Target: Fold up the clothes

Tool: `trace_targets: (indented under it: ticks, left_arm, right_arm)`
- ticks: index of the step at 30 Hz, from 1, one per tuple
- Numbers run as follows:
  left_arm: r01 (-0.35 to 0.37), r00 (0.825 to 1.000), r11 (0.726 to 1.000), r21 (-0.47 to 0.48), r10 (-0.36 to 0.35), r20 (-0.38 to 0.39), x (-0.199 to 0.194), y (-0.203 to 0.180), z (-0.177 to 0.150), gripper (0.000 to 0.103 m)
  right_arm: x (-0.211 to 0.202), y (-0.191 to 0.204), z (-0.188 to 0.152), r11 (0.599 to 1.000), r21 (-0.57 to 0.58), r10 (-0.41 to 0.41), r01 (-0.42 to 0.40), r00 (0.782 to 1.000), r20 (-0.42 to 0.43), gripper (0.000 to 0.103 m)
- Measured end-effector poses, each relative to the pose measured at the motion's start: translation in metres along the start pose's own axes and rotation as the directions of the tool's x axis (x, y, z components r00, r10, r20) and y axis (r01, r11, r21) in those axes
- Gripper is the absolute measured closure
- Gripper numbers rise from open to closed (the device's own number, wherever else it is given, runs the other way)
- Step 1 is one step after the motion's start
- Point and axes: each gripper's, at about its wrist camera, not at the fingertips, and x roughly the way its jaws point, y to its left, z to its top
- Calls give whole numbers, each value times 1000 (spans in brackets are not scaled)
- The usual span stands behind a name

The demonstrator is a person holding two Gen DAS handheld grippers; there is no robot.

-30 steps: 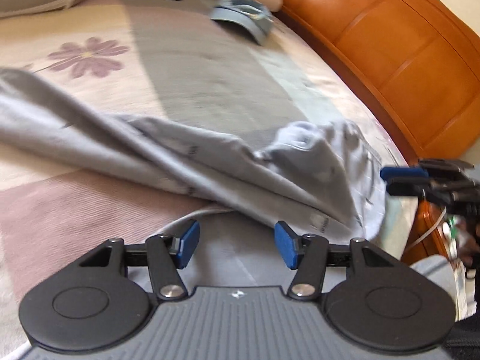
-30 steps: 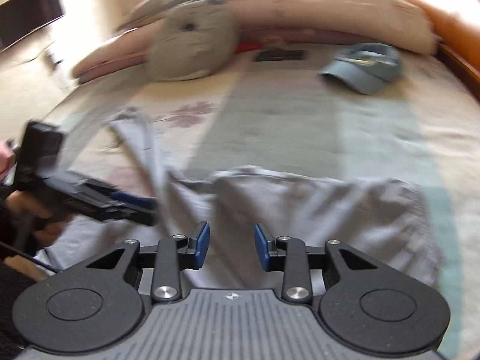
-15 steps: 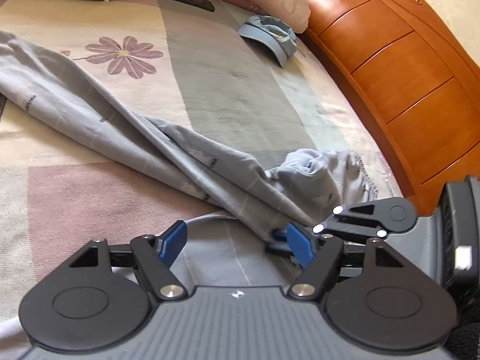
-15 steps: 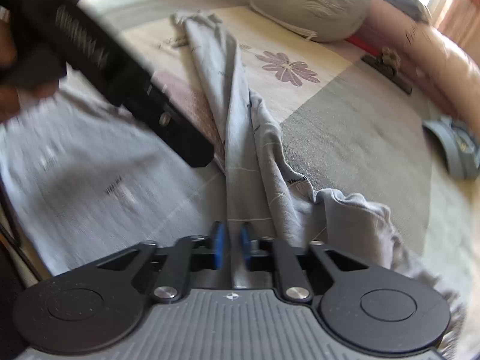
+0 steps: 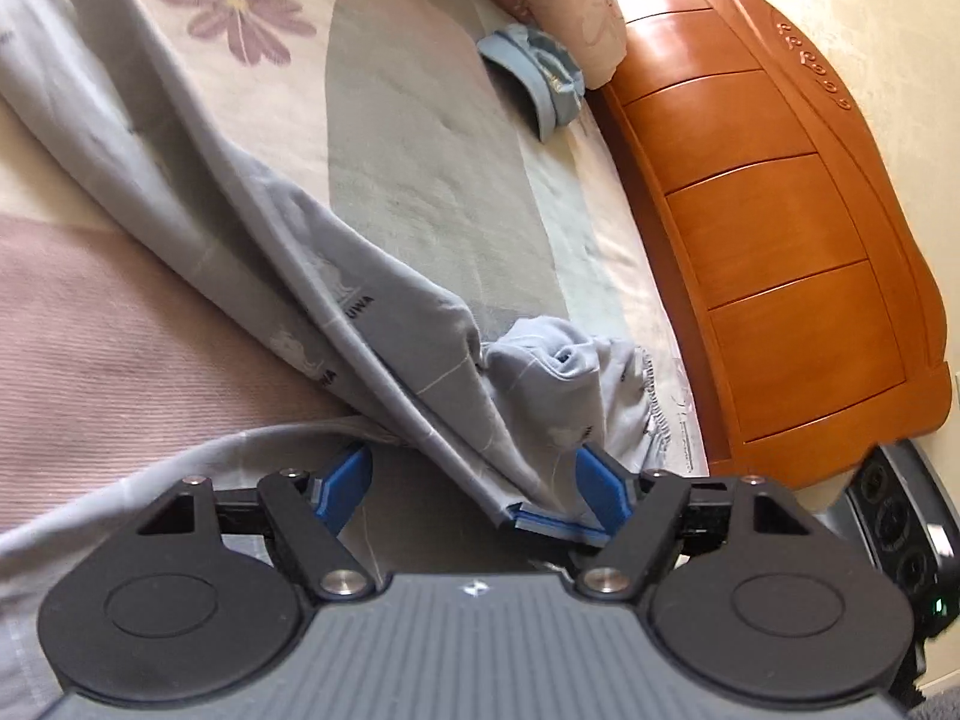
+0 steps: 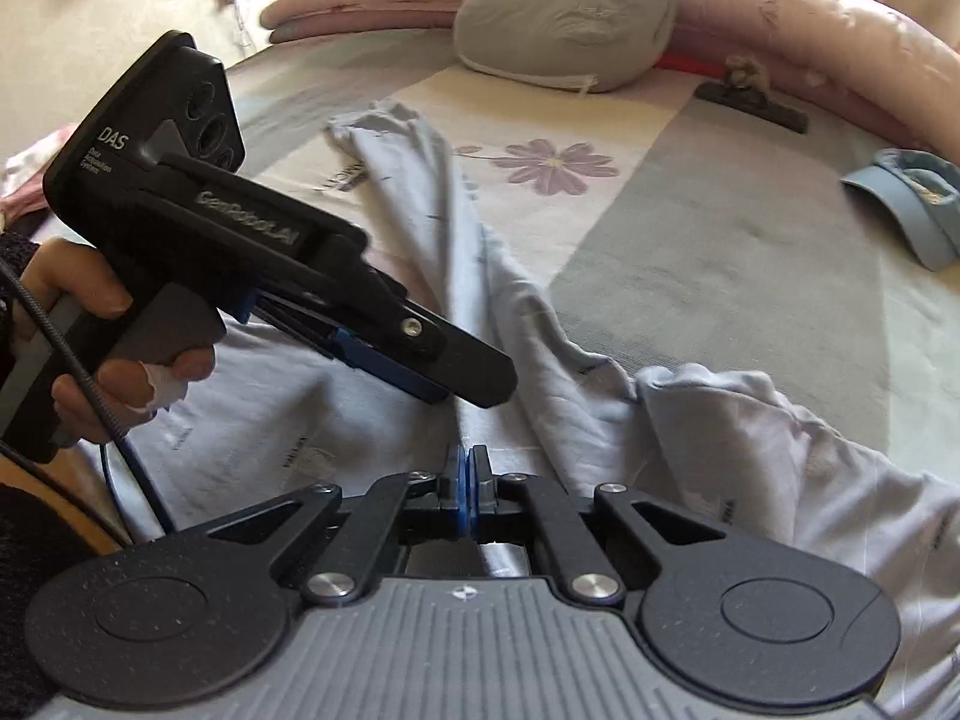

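A light grey garment [image 5: 384, 324] with small dark print lies crumpled across the bed; it also shows in the right wrist view [image 6: 600, 384]. My right gripper [image 6: 467, 483] is shut on a fold of the garment near the bed's front edge. Its blue tips [image 5: 558, 525] show in the left wrist view, pinching the cloth edge. My left gripper [image 5: 474, 483] is open just above the garment, right beside the right gripper's tips. In the right wrist view the left gripper [image 6: 420, 366] hovers over the cloth, held by a hand.
A blue cap [image 6: 912, 204] lies on the bed at the far right, also in the left wrist view [image 5: 540, 84]. A grey cushion [image 6: 564, 12] and pink pillows [image 6: 840, 60] line the far side. An orange wooden headboard [image 5: 768, 228] borders the right.
My right gripper has closed on the garment fold and lifted it slightly. My left gripper has moved in close beside it, still open.
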Motion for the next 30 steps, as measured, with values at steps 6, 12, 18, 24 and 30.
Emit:
trace_targets:
  ticks: [6, 12, 18, 24, 30]
  left_arm:
    - [37, 999, 998, -57, -36, 18, 7, 6, 4, 28]
    - [43, 999, 997, -58, -42, 25, 9, 9, 4, 28]
    - [44, 999, 995, -90, -42, 23, 9, 9, 7, 28]
    - [41, 999, 996, -84, -39, 32, 7, 10, 2, 28]
    - [58, 997, 995, -84, -55, 46, 6, 14, 1, 28]
  right_arm:
    - [-1, 4, -1, 999, -28, 43, -43, 999, 0, 99]
    - [11, 26, -7, 982, -171, -81, 77, 997, -17, 75]
    - [40, 43, -11, 940, -299, -186, 161, 981, -57, 75]
    - [26, 48, -9, 949, -276, -161, 151, 987, -15, 100]
    - [0, 35, -7, 992, -111, 65, -67, 998, -20, 100]
